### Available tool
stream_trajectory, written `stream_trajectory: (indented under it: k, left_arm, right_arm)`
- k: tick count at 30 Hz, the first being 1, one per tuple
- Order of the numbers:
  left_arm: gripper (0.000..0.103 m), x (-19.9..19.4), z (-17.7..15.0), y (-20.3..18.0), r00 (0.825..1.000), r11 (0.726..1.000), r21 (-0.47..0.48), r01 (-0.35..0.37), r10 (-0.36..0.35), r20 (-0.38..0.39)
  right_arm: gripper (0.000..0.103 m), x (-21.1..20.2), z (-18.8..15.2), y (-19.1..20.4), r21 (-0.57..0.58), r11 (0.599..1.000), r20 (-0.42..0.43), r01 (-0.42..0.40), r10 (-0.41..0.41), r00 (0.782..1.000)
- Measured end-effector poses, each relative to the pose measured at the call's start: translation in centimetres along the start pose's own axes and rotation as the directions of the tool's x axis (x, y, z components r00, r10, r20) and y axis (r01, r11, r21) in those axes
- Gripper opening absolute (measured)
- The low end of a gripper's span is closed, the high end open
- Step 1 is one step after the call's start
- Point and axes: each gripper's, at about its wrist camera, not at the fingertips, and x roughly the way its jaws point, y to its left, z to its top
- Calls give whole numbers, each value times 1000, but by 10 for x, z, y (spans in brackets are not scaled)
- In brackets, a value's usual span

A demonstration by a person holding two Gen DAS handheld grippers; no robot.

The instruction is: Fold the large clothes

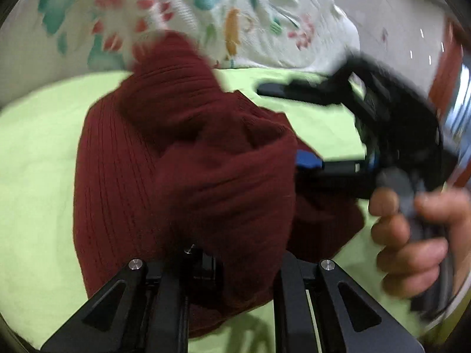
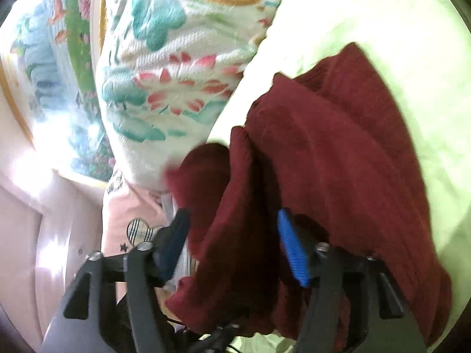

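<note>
A dark red ribbed knit garment hangs bunched over a light green bed sheet. It drapes over my left gripper, whose fingertips are hidden under the cloth. In the left wrist view my right gripper reaches in from the right, held by a hand, jaws wide apart, its lower blue pad against the cloth. In the right wrist view the garment hangs between the open right gripper's blue pads.
A white quilt with teal, red and orange flower print lies bunched at the back of the bed; it also shows in the right wrist view. Pink fabric with a plaid heart patch lies at the lower left there.
</note>
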Motion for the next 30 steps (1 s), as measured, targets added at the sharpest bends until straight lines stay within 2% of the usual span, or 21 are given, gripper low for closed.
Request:
stream_trajectory:
  k: [3, 7, 11, 12, 13, 14, 16, 20, 23, 24, 26, 28, 30]
  left_arm:
    - [12, -6, 2, 2, 1000, 1000, 1, 7, -7, 11]
    - [12, -9, 0, 6, 1000, 1000, 13, 10, -10, 16]
    - [12, -10, -6, 4, 1000, 1000, 28, -1, 0, 19]
    - [12, -10, -6, 3, 1000, 1000, 31, -4, 4, 19]
    - [12, -9, -6, 2, 1000, 999, 32, -7, 7, 18]
    - [12, -9, -4, 1, 1000, 1000, 29, -9, 8, 17]
    - [12, -12, 2, -1, 1000, 1000, 18, -7, 6, 22]
    - [12, -30, 21, -14, 994, 998, 27, 54, -57, 90]
    - [13, -28, 34, -34, 987, 992, 42, 116, -120, 106]
    - [13, -22, 35, -40, 987, 991, 48, 127, -131, 95]
    - [13, 2, 32, -48, 989, 989, 48, 140, -142, 47]
    - [13, 28, 24, -49, 989, 989, 22, 146, -146, -27]
    - [13, 35, 17, -52, 989, 989, 33, 142, -140, -44]
  right_arm:
    - [69, 15, 0, 7, -42, 998, -45, 47, -49, 998]
    - [73, 31, 2, 20, -86, 994, -84, 60, -67, 994]
    - [72, 55, 12, 32, -194, 968, -109, 157, -181, 977]
    - [56, 63, 13, 35, -222, 960, -121, 169, -199, 972]
    - [23, 71, 14, 37, -248, 949, -138, 196, -235, 962]
    - [21, 80, 16, 37, -260, 939, -157, 226, -272, 949]
    - [20, 81, 19, 42, -284, 932, -156, 223, -275, 949]
    - [19, 43, 27, 75, -380, 913, -76, 151, -194, 978]
    - [19, 10, 32, 90, -458, 873, 6, 169, -187, 982]
    - [19, 5, 35, 87, -459, 871, 17, 178, -191, 981]
    - [19, 1, 42, 68, -442, 863, 29, 245, -260, 965]
    - [19, 5, 44, 42, -422, 846, 22, 326, -350, 937]
    - [19, 8, 43, 24, -412, 837, 22, 361, -387, 922]
